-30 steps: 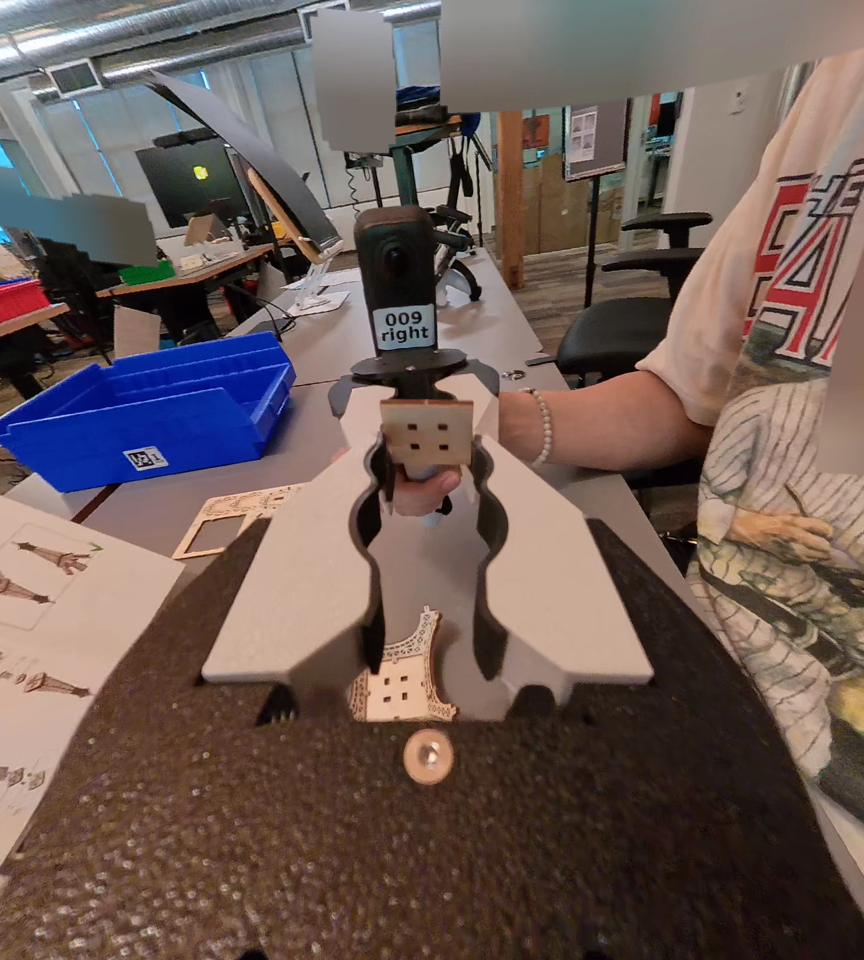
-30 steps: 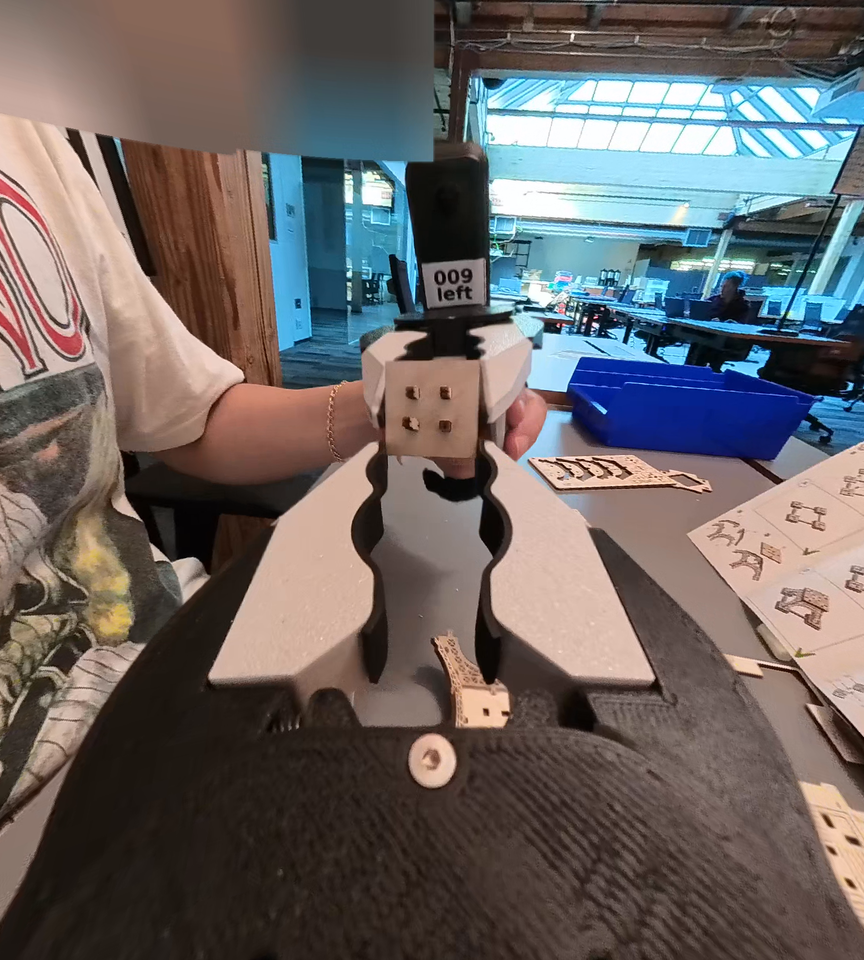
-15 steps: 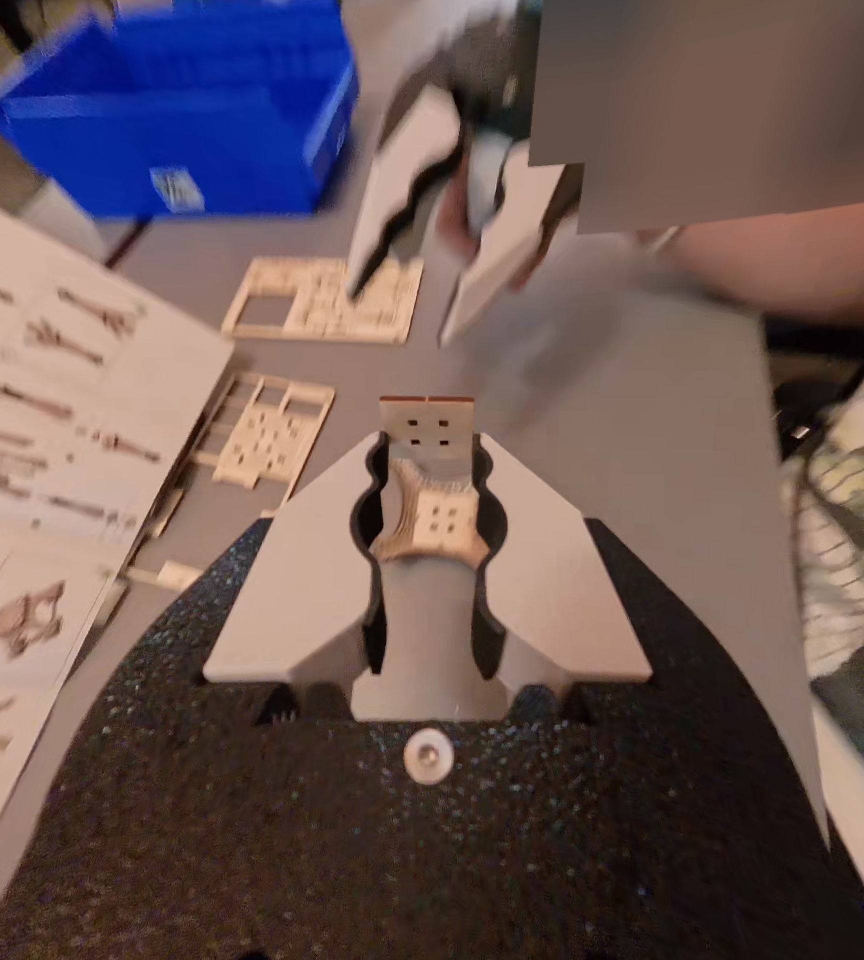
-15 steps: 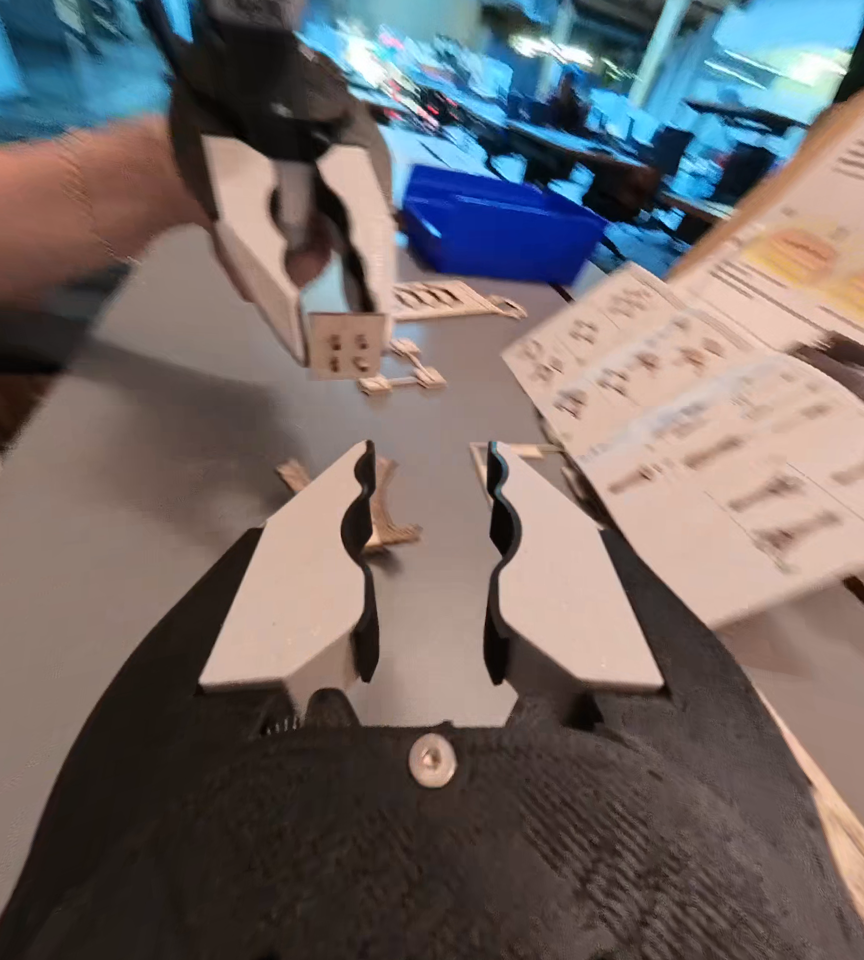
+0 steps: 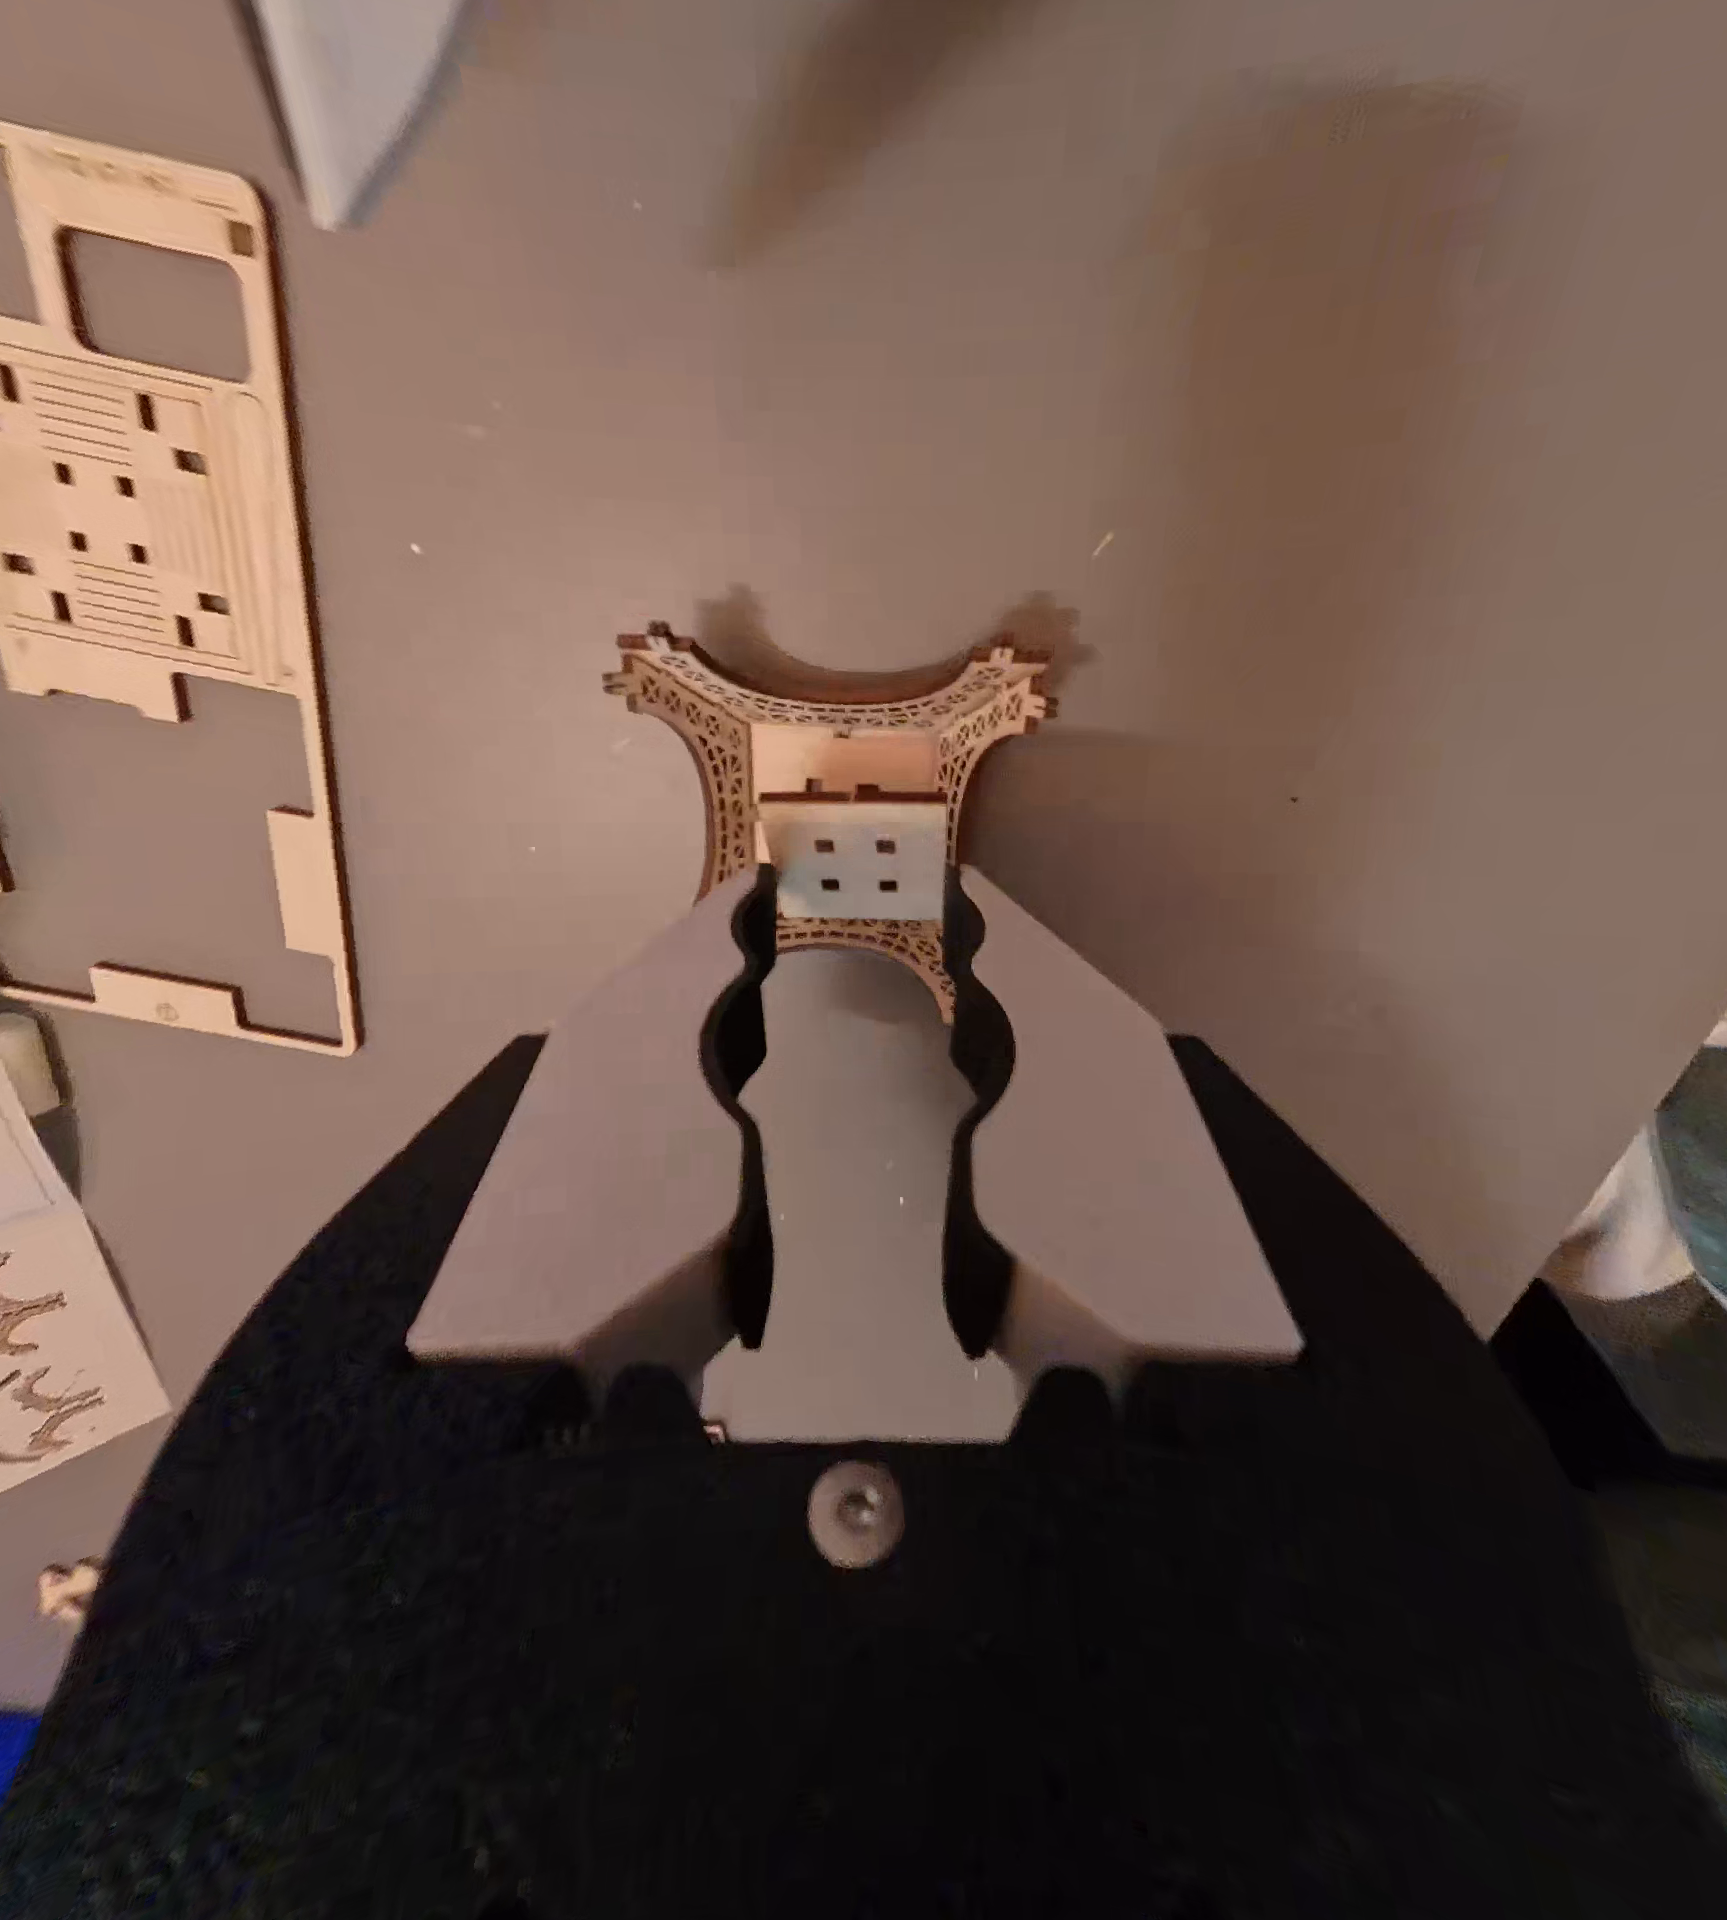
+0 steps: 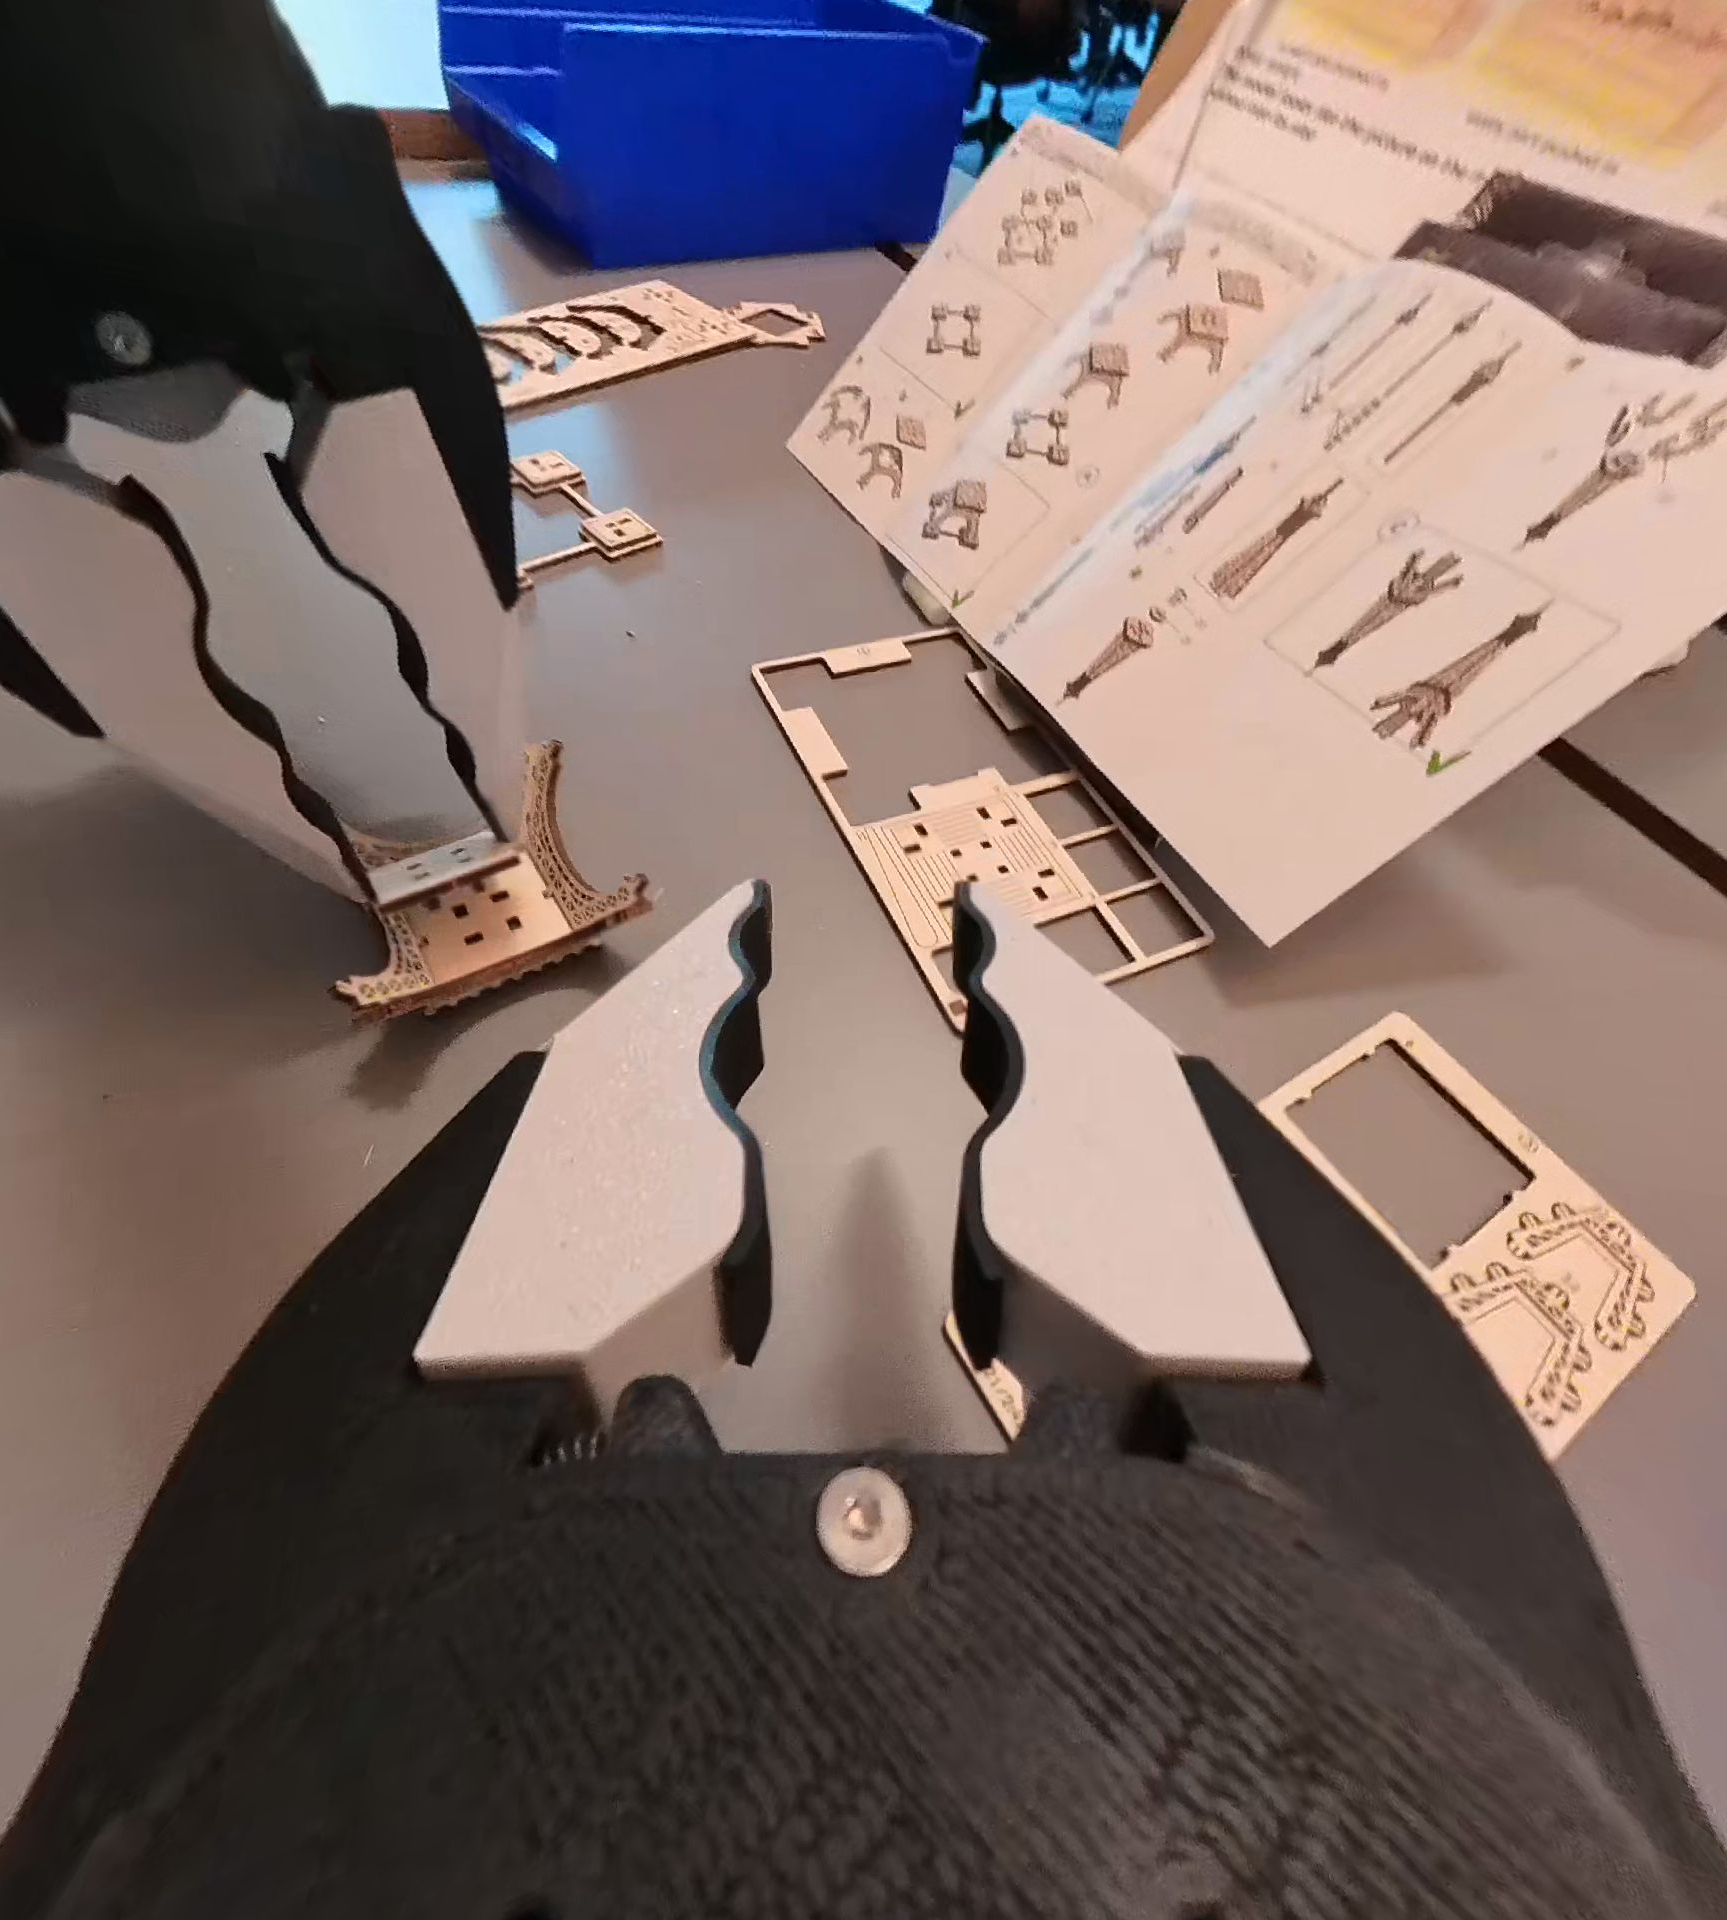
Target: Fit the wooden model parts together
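Observation:
My left gripper [image 5: 854, 885] points down at the grey table and is shut on a small square wooden plate [image 5: 859, 844] with four holes. Right under it a wooden lattice tower base [image 5: 817, 717] rests on the table. In the right wrist view the held plate [image 6: 438, 864] hangs tilted between the base's lattice legs [image 6: 552, 821], just over the base's own holed plate [image 6: 485, 923]; I cannot tell if they touch. My right gripper [image 6: 859, 920] is open and empty, to the right of the base. One of its pale fingers [image 5: 360, 104] shows blurred in the left wrist view.
A punched-out wooden part sheet [image 5: 111, 520] lies left of the base, also seen as [image 6: 984, 831]. Another sheet [image 6: 1461, 1236] lies by my right finger. More sheets [image 6: 630, 332] lie farther back. An open instruction sheet [image 6: 1358, 468] stands at right. A blue bin [image 6: 713, 125] is behind.
Both grippers have tipped down from facing each other to the table. My left gripper has brought the square plate down onto the lattice base. The right gripper stays open.

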Tool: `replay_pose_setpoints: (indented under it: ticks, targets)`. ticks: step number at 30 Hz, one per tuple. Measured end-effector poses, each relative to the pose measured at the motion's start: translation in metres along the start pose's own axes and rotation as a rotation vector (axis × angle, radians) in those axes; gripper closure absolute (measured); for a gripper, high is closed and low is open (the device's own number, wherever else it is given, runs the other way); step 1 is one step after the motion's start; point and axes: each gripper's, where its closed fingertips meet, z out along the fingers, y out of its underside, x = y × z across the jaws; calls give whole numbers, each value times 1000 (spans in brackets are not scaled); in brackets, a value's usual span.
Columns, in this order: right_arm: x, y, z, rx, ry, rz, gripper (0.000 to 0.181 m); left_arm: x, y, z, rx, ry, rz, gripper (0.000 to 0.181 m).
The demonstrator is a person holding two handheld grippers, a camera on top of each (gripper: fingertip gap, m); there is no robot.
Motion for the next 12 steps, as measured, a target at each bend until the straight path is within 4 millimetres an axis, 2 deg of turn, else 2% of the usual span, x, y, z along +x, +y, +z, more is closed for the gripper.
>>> replay_pose_setpoints:
  ticks: [1,7,12]
  targets:
    - [1,2,0,-9,3,5,149,0,0,2,-30,-4,8,152]
    - [7,12,0,-72,40,-7,149,-1,0,9,-178,1,20,151]
    - [8,10,-2,-57,37,19,149,-3,0,9,-236,-17,44,151]
